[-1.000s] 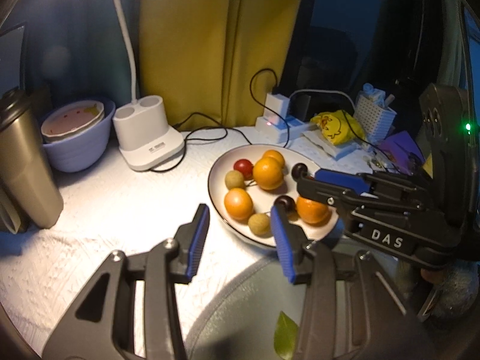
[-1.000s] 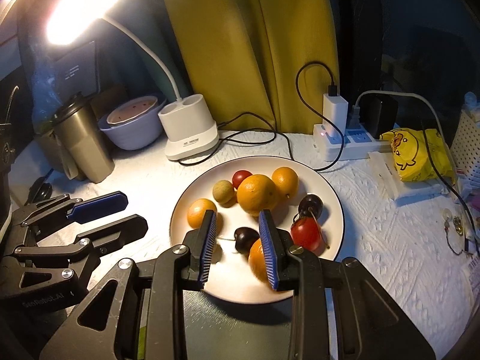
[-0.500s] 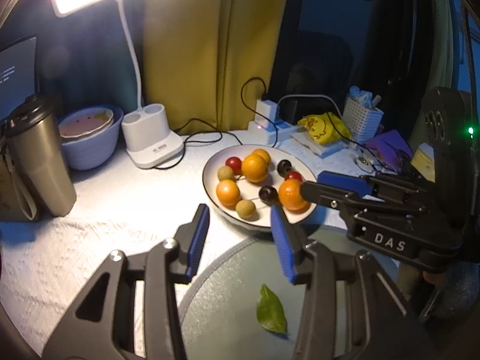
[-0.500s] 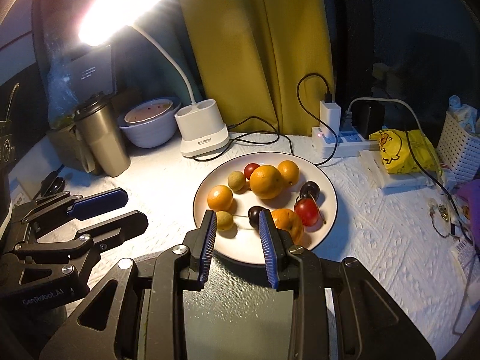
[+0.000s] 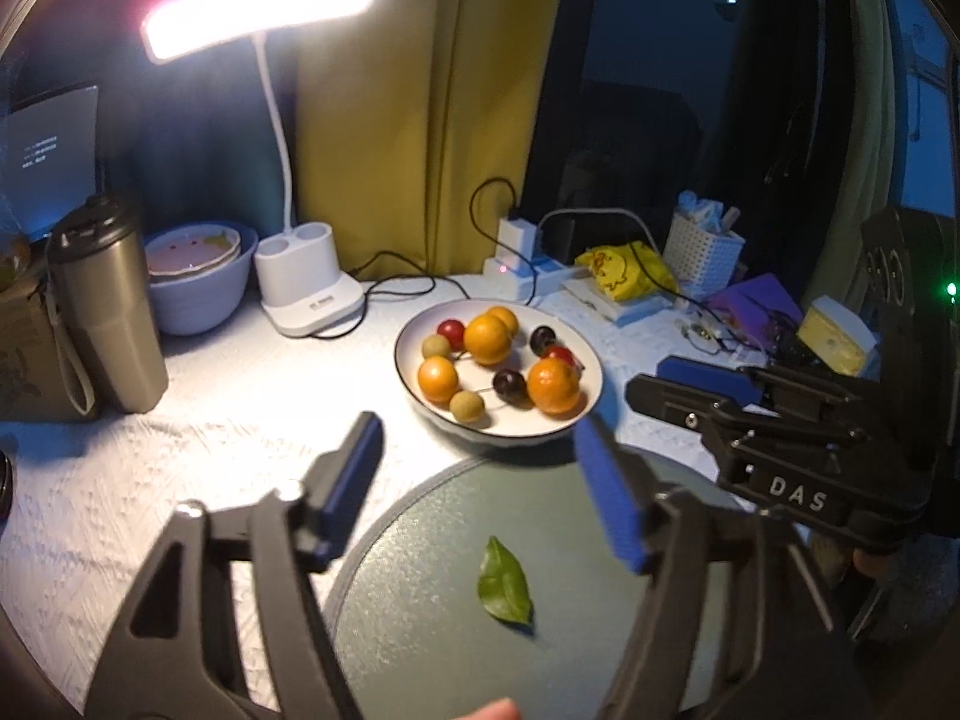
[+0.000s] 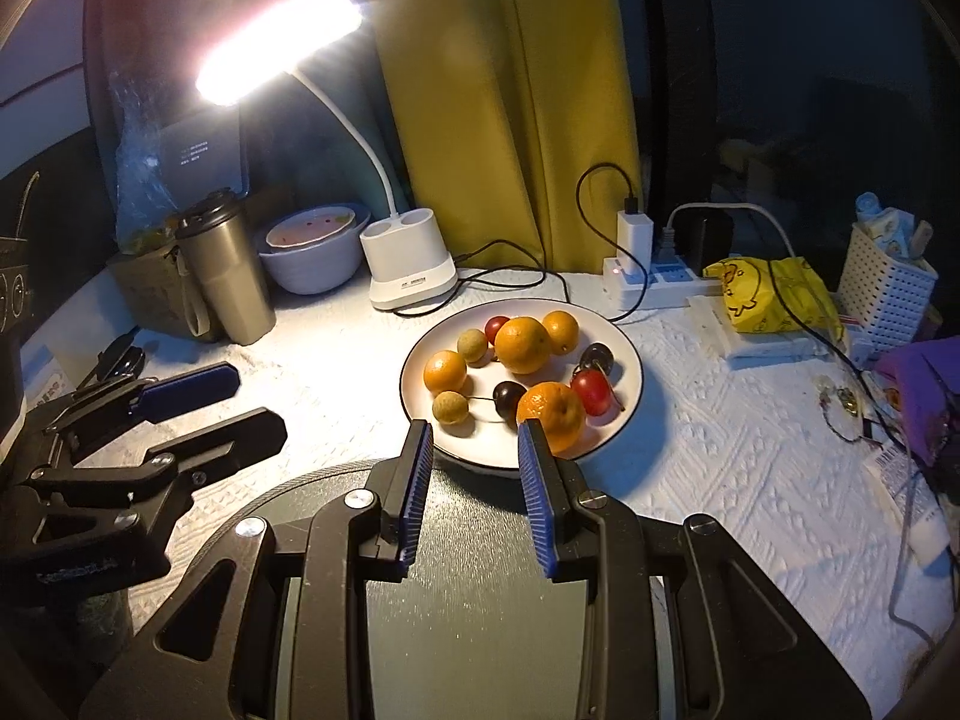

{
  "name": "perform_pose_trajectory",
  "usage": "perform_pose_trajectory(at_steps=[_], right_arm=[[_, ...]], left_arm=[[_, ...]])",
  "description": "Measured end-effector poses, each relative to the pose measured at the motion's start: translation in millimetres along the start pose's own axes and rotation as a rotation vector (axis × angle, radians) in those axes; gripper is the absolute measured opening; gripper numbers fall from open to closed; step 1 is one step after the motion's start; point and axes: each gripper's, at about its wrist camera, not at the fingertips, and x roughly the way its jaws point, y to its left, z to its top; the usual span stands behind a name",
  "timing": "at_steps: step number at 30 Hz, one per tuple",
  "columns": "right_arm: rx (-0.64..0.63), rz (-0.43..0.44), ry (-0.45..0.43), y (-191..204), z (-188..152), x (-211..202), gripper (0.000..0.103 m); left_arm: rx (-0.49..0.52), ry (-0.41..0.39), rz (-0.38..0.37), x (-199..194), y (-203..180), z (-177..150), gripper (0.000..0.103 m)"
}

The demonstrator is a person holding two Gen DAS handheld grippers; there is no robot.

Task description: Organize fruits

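A white plate (image 5: 591, 369) (image 6: 630, 360) holds several oranges, dark cherries, red tomatoes and small tan longans. A grey-green round plate (image 5: 420, 570) (image 6: 480, 600) lies nearer me with one green leaf (image 5: 504, 582) on it. My left gripper (image 5: 486, 474) is open and empty, held above the grey plate, short of the fruit. It also shows at the left of the right wrist view (image 6: 210, 402). My right gripper (image 6: 474, 468) is open and empty just before the white plate's near rim. It shows at the right of the left wrist view (image 5: 690, 378).
A lit desk lamp with white base (image 6: 411, 267), a steel tumbler (image 6: 225, 276), a lilac bowl (image 6: 312, 252), a power strip with cables (image 6: 648, 276), a yellow bag (image 6: 774, 294) and a white basket (image 6: 888, 294) stand around the white cloth.
Both grippers have pulled back and up from the white plate, so the grey plate and its leaf show. The left gripper's jaws have opened wider. No fruit has moved.
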Motion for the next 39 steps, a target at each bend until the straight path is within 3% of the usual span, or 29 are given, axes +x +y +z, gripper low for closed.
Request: perform_pose_trajectory(at_steps=[12,18,25,30,39], right_arm=[[-0.012,-0.029,-0.084,10.7,5.9,-53.3,0.039],[-0.024,-0.043,-0.132,18.7,9.8,-80.7,0.043],[-0.022,-0.062,-0.185,21.4,13.4,-111.7,0.064],[-0.012,-0.084,-0.216,21.4,13.5,-129.8,0.069],[-0.006,-0.105,-0.239,19.2,12.7,-142.5,0.073]], left_arm=[[0.007,-0.093,0.032,-49.4,-11.8,5.4,0.089],[0.002,-0.137,0.055,-71.2,-16.2,12.3,0.09],[0.008,-0.162,0.096,-93.7,-19.9,20.0,0.09],[0.005,-0.186,0.173,-104.8,-19.4,23.8,0.09],[0.012,-0.224,0.184,-115.1,-20.2,26.6,0.09]])
